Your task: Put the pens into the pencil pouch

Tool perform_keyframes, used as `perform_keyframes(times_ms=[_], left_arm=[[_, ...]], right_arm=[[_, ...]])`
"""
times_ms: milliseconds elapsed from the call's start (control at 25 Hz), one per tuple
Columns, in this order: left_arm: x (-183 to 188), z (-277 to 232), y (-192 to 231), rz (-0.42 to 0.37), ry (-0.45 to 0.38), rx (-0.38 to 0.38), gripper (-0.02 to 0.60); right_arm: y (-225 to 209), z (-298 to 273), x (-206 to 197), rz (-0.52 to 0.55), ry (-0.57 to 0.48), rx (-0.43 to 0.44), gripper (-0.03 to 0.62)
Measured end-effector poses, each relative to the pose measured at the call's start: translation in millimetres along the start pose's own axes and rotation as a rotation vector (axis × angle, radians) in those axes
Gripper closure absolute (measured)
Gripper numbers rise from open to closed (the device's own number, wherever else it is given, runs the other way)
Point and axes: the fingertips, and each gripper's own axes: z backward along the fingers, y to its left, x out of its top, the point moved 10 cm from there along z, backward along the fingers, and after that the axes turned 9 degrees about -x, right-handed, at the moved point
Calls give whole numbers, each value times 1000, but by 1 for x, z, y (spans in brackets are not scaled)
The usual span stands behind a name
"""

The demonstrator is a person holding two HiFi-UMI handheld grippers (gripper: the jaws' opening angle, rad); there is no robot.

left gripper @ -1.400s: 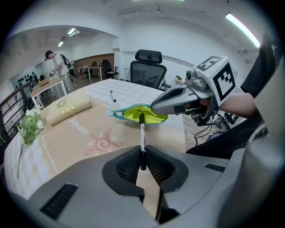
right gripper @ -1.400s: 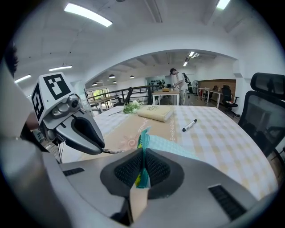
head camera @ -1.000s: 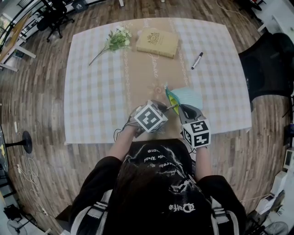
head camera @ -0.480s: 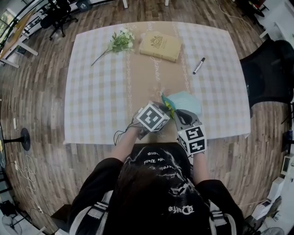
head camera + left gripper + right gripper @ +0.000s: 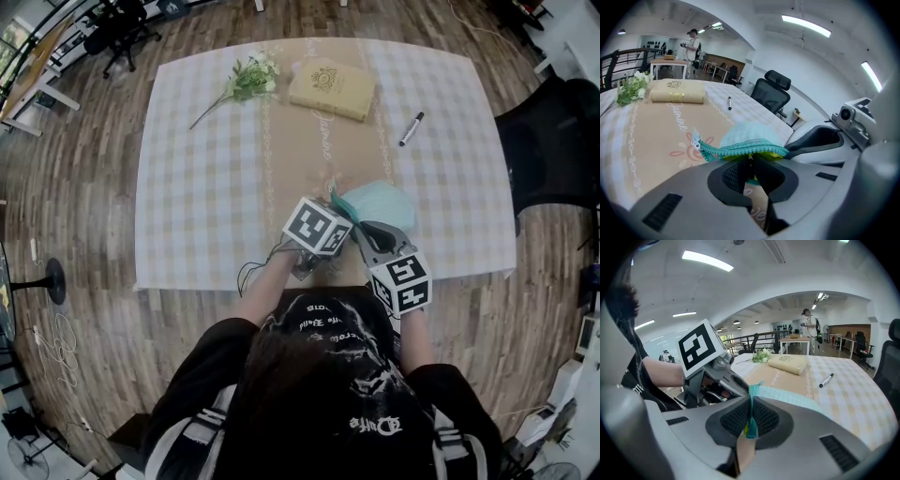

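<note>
The task has barely begun: the one pen (image 5: 411, 128) in view lies on the worktop (image 5: 206, 187) near its far right side, well apart from the pouch (image 5: 380, 202), and whether any pen is already inside cannot be told. Both grippers are busy with the pouch at the near edge. The left gripper (image 5: 749, 171) has its jaws closed on the teal zipper edge (image 5: 740, 151), and the right gripper (image 5: 749, 420) has its jaws closed on the pouch's other lip, so the step in hand looks like pulling the mouth open. What is left is opening it, fetching the pen and slipping it in. Against a second ago, the left gripper has rolled, the yellow lining shows less from the head view, and the pen, book (image 5: 332, 88) and flowers (image 5: 246, 80) lie as they did.
</note>
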Motion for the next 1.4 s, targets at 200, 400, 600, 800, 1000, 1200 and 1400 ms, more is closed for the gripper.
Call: perform_keyframes(times_ms=[200,400,600,800,1000,1200,1400], left_arm=[[-1,-1,5,38,-29,6,529],[-1,-2,8,38,-56,29,528],[3,1,7,6,-89,48,511],[5,4,5,-11,-119,12,421],[10,9,-5,-73,-129,-69,310],[16,17,-16,-136,-166,-107,304],[28,25,-15,-124,-256,-90,304]], right_arm=[[3,2,5,-24,-14,32,566],[2,0,6,-28,-22,30,566],[-1,-1,7,-46,-30,13,566],[-11,2,4,-76,-41,-36,566],[-32,11,4,-105,-60,-100,566],[-47,22,4,-126,-90,-156,566],[-66,31,6,-139,-123,-218,566]])
